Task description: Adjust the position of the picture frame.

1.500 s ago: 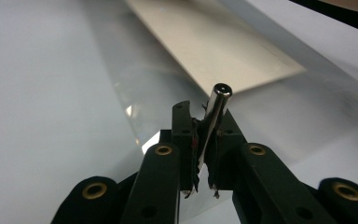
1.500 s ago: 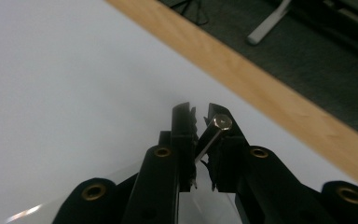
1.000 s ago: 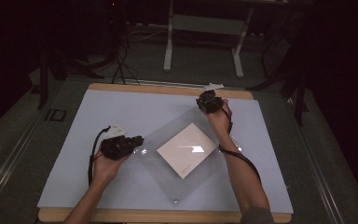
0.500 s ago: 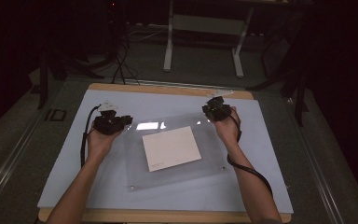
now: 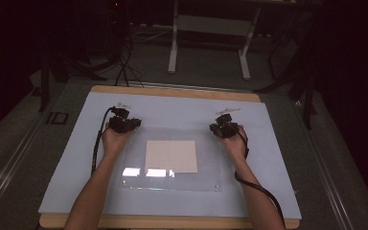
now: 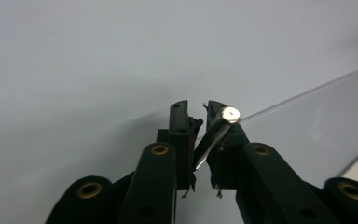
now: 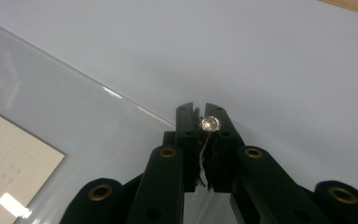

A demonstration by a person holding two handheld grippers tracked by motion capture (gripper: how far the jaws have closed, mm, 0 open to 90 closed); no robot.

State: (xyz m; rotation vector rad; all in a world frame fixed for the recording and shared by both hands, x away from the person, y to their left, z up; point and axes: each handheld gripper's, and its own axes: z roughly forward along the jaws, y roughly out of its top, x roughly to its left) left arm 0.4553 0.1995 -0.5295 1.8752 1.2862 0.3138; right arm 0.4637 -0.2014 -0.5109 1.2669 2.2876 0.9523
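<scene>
Each pair of tongs, left tongs [image 5: 123,122] and right tongs [image 5: 225,127], is clamped narrow on a far corner of the clear acrylic sheet [image 5: 172,179]; gripped at both corners, it lies level on the counter [image 5: 278,158], sandwiching the pale paper [image 5: 171,156].

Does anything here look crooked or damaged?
Nothing stands out. The clear sheet sits square on the blue mat, the pale paper centred in it, and the left gripper and right gripper each pinch a far corner.
</scene>
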